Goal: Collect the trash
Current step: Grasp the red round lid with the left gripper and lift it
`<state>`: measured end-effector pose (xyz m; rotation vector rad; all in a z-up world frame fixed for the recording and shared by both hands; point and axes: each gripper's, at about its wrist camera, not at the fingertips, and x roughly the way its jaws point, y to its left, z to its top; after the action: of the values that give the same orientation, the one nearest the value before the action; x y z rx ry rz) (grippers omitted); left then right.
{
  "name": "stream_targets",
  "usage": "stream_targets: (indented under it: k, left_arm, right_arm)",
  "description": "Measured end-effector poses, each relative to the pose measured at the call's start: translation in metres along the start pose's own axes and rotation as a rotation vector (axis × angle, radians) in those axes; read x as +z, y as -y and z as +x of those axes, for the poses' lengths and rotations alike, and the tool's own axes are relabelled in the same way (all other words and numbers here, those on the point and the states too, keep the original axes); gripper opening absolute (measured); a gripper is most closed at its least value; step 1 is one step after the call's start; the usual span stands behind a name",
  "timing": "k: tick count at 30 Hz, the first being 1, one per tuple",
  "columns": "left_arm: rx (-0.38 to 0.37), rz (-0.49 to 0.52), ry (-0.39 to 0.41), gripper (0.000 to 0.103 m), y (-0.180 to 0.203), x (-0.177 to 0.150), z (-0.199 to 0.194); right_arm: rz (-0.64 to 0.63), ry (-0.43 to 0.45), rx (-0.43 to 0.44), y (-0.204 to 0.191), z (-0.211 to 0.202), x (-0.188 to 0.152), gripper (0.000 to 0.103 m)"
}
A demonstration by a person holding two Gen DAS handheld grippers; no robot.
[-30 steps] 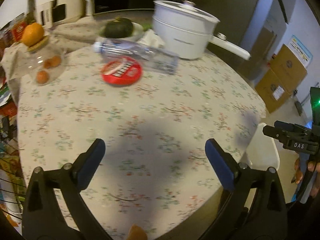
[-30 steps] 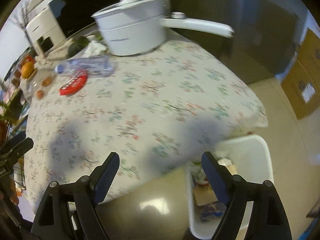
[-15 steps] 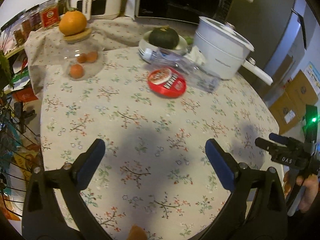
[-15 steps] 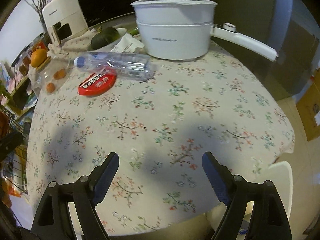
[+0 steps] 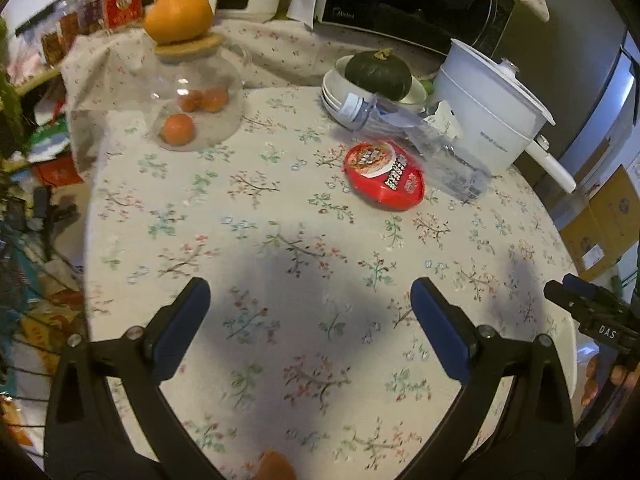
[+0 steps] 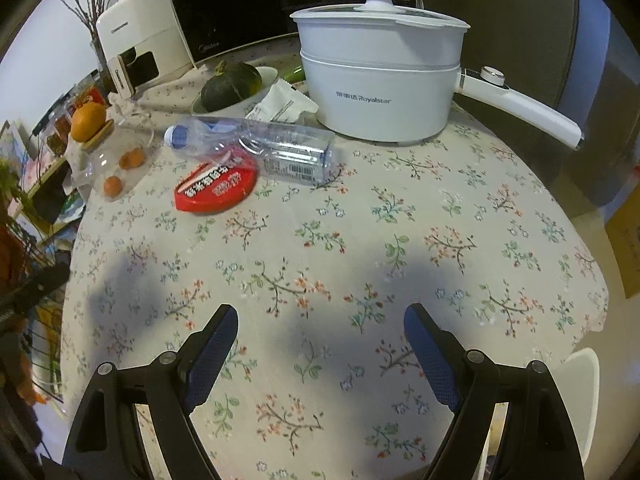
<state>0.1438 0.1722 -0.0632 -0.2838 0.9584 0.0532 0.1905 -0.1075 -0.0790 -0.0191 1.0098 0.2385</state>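
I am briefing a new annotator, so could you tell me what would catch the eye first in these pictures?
The red round lid stands out most, lying flat on the floral tablecloth against a clear plastic bottle on its side. Behind them stands a big white electric pot. At the far left an orange sits on a glass jar.

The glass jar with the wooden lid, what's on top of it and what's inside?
An orange sits on the wooden lid. Inside the glass jar, three small orange fruits are visible; nothing else shows through the glass.
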Motion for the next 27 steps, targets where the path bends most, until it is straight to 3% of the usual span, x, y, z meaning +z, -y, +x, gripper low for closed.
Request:
stream_targets:
  k: [5, 10, 16, 19, 24, 27]
  left_arm:
    - [-0.054, -0.043, -0.020, 0.099, 0.002, 0.018, 0.032]
    - [-0.231, -0.200, -0.065, 0.057, 0.003, 0.033, 0.079]
    - [-0.359, -0.330, -0.054, 0.046, 0.014, 0.044, 0.122]
    - [-0.394, -0.380, -0.054, 0.033, 0.020, 0.049, 0.133]
    - [-0.417, -0.458, -0.029, 0.019, 0.018, 0.054, 0.132]
    - [-0.391, -0.449, -0.021, 0.016, 0.015, 0.053, 0.115]
  right_arm:
    - [-0.023, -0.001, -0.025, 0.012, 0.015, 0.022, 0.087]
    - [-0.037, -0.005, -0.031, 0.023, 0.033, 0.038, 0.087]
    - [-0.044, -0.026, -0.013, 0.026, 0.053, 0.046, 0.087]
    - [-0.048, -0.029, -0.016, 0.028, 0.058, 0.047, 0.087]
    - [-0.037, -0.038, -0.030, 0.033, 0.059, 0.045, 0.087]
    - [-0.026, -0.034, -0.034, 0.036, 0.053, 0.043, 0.087]
